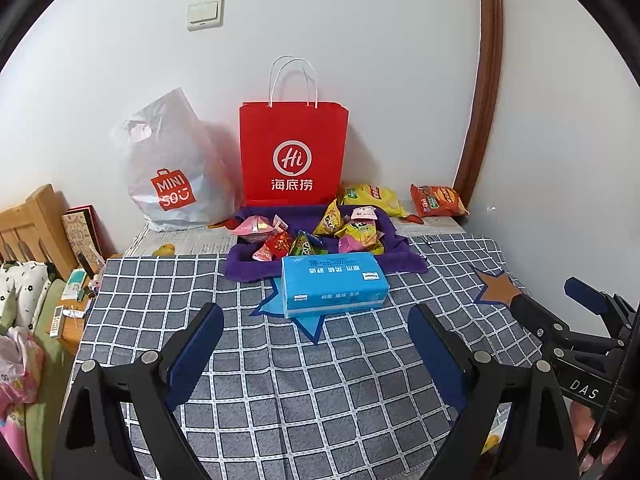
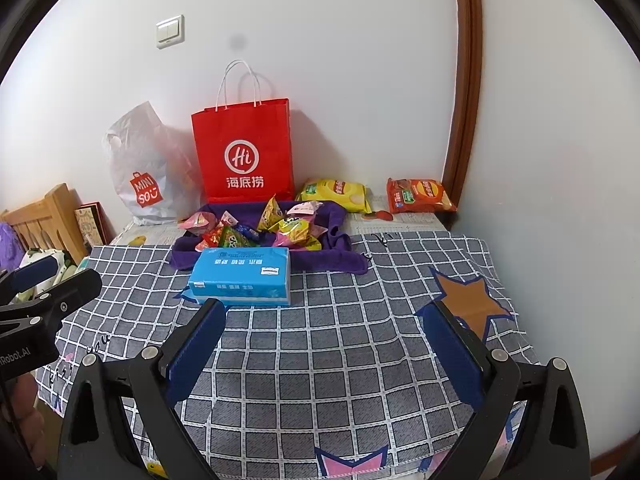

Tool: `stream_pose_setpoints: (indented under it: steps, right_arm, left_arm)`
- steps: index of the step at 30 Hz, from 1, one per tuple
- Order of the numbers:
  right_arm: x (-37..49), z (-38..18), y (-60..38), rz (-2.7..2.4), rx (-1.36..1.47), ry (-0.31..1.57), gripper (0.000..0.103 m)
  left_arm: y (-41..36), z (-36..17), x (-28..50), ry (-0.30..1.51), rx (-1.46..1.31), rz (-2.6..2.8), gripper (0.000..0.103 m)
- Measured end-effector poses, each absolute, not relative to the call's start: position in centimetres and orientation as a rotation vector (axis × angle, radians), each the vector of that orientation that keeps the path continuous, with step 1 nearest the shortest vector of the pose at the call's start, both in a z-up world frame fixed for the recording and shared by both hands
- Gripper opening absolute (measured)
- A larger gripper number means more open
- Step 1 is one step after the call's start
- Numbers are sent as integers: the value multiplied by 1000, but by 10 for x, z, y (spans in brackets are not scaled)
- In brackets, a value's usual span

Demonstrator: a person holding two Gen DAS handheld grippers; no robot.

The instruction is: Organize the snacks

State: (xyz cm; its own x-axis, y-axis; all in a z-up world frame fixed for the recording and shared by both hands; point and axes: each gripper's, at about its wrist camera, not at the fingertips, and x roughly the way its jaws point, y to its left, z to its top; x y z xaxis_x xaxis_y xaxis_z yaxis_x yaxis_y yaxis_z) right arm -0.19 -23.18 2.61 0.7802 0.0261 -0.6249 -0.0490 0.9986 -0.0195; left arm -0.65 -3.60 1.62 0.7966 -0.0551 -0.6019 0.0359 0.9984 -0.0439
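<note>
Left tongs (image 1: 316,354) and right tongs (image 2: 326,354): both spread apart, empty, poised over checked table (image 2: 320,360). Beyond the tips: blue tissue pack (image 1: 334,282); behind it, snacks (image 1: 320,236) heaped on purple cloth (image 1: 404,256); farther back, red paper bag (image 1: 293,152), yellow chip bag (image 1: 372,198), orange chip bag (image 1: 438,200).

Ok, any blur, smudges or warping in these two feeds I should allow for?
Right wrist view: a grey smudge sits on the wall above the red bag. Both views: fisheye bends the brown door frame; snacks and blue tissue pack stay sharp, evenly lit, without glare.
</note>
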Motion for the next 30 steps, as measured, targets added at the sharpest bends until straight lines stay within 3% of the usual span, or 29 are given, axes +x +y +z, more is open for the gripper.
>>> stream_pose_setpoints:
  steps: [30]
  right_arm:
    - [-6,30,-234,38,-33,665,98]
  left_arm:
    - [-37,17,-8,645,-36,-47,93]
